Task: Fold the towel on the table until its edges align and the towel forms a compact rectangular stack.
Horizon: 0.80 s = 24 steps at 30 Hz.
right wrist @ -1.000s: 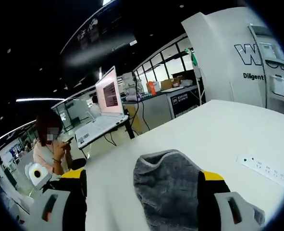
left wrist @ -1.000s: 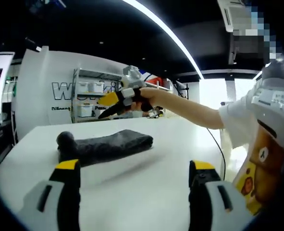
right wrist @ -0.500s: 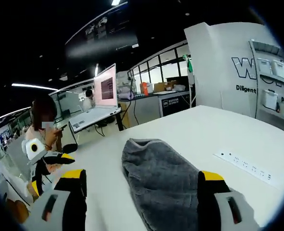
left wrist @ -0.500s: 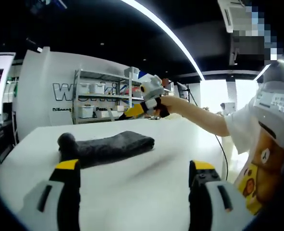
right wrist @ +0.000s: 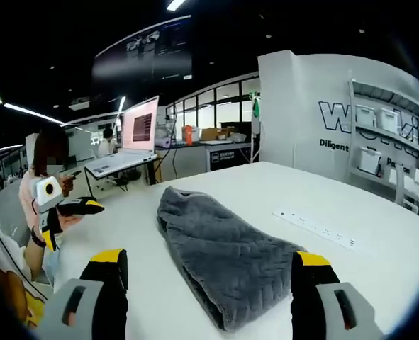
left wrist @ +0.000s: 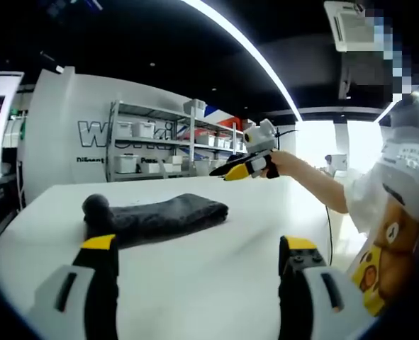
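Towel (left wrist: pixel 156 217) sits folded into a dark grey bundle at centre-left of the left gripper view, lying long across the white table (left wrist: pixel 216 269) with a rounded lump at its left end. At the bottom, the left gripper (left wrist: pixel 196 244) has its yellow-tipped jaws spread wide, nothing between them, and they hover short of the towel. Further right, near the middle of the frame, the right gripper (left wrist: pixel 223 172) is held up in a hand (left wrist: pixel 276 164) above the table's far side, well apart from the towel; from here I cannot tell whether its jaws are together or apart. Behind stand white shelves (left wrist: pixel 152 149) of bins.

Over to the right gripper view: at far left the left gripper (right wrist: pixel 88 207) is held in a hand (right wrist: pixel 60 221), its tips apparently close together, clear of the table (right wrist: pixel 379 234) edge. In the centre the towel (right wrist: pixel 220 248) runs as a thick grey folded strip from mid-frame down to the lower middle. The right gripper (right wrist: pixel 209 261) at the bottom shows jaws wide apart and empty, with the towel's near end lying between them. To the right, a white power strip (right wrist: pixel 315 229) lies flat on the table, just beside the towel.
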Tool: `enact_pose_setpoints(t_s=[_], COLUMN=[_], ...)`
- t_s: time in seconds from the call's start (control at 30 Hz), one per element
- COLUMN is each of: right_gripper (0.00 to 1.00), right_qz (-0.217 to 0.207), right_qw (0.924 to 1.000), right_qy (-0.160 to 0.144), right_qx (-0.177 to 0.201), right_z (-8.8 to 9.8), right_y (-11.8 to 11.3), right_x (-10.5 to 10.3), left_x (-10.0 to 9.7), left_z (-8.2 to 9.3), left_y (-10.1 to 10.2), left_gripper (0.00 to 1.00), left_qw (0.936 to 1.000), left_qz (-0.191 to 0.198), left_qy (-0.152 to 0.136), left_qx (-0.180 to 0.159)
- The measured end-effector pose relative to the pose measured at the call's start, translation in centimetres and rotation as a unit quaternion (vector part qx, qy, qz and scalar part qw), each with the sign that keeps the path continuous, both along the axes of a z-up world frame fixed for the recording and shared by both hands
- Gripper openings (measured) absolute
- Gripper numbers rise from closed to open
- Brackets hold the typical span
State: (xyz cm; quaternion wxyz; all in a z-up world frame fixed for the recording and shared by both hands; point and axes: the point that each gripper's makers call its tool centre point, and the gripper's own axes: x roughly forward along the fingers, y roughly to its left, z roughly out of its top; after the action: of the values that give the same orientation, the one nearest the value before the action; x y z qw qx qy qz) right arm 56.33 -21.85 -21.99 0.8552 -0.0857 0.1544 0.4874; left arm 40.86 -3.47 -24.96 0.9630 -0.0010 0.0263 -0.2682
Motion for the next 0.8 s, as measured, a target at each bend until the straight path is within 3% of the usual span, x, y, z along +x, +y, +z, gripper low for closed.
enact_pose_setpoints(t_s=[0.4,0.8], right_gripper=[1.0,1.0], right_qz=[-0.034,-0.091], right_qw=[0.9991,0.9958], right_qy=[0.001,0.0], right_qx=[0.026,0.012], right_z=[-0.2,-3.3], right_y=[-4.9,-10.1], right_x=[-1.7,-4.1], left_x=[0.5,1.0], left_z=[0.3,-0.2], left_y=[-1.4,-1.7], left_gripper=[0.99,0.98], left_qw=[0.9998,0.9998], left_qz=[-0.019,-0.02], left_qy=[-0.001,0.006], left_qx=[0.006,-0.001])
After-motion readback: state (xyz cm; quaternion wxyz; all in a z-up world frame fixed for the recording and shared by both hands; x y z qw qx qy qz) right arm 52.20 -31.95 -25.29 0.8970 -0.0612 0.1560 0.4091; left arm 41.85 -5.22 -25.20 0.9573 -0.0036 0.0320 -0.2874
